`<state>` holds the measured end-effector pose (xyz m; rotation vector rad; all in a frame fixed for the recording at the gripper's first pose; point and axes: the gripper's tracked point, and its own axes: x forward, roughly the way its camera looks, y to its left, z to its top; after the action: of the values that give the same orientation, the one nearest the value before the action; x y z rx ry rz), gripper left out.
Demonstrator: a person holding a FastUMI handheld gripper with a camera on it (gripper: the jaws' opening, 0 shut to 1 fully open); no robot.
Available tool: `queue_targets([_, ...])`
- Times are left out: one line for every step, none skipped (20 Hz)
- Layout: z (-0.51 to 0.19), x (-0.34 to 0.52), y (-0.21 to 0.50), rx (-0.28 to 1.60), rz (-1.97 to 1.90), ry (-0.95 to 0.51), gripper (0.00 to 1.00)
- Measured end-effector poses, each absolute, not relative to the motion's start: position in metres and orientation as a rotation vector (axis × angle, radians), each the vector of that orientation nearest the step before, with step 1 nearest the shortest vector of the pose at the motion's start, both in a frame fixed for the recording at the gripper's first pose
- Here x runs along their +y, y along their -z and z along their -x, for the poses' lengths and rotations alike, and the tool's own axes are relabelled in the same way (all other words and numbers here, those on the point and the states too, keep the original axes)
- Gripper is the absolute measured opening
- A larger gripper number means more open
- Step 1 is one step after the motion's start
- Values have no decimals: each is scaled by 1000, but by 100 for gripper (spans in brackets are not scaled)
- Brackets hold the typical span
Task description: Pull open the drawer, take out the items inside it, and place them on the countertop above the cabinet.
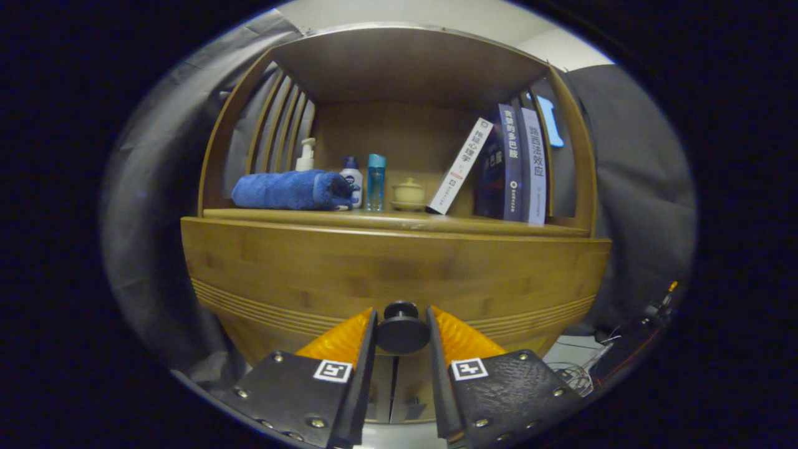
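Two fingers bracket the drawer's round black knob (401, 327).

Gripper view: the claw (402, 333) flanks the knob closely, though whether its pads press cannot be told. Drawer front (386, 274) looks shut beneath the table (399, 219) holding a blue towel (290, 190), bottles and books. Stiff wood; that small, smooth knob, likely slippery, is the sole hold.

One black knob (401, 329) is seen between the fingers of the claw (402, 333); beyond it, on the bench (399, 219), are counted one rolled blue towel (290, 190), three bottles (376, 182), one small lidded cup (408, 192) and four books (511, 163).
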<state>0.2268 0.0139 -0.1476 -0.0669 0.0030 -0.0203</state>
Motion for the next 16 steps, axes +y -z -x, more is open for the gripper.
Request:
queue_targets([-228, 14, 151, -7, 56, 33, 44])
queue_targets([-230, 15, 152, -12, 69, 46, 44])
queue_targets([-233, 15, 154, -6, 124, 51, 44])
queue_targets([-234, 13, 159, 25, 195, 46, 44])
queue_targets([-229, 12, 152, 30, 228, 45, 42])
queue_targets([-234, 12, 163, 72, 209, 45, 40])
queue_targets([-233, 13, 164, 83, 158, 33, 35])
queue_targets([-229, 14, 164, 93, 113, 20, 30])
queue_targets([-227, 13, 163, 92, 102, 13, 30])
queue_targets([-222, 11, 162, 88, 116, 9, 30])
queue_targets([-209, 10, 164, 88, 131, 5, 30])
queue_targets([-198, 10, 165, 95, 134, 0, 30])
queue_targets([-188, 10, 166, 102, 125, -6, 30])
queue_targets([-178, 9, 165, 110, 108, -10, 30])
queue_targets([-169, 8, 166, 117, 98, -18, 30])
queue_targets([-159, 8, 167, 124, 96, -24, 30])
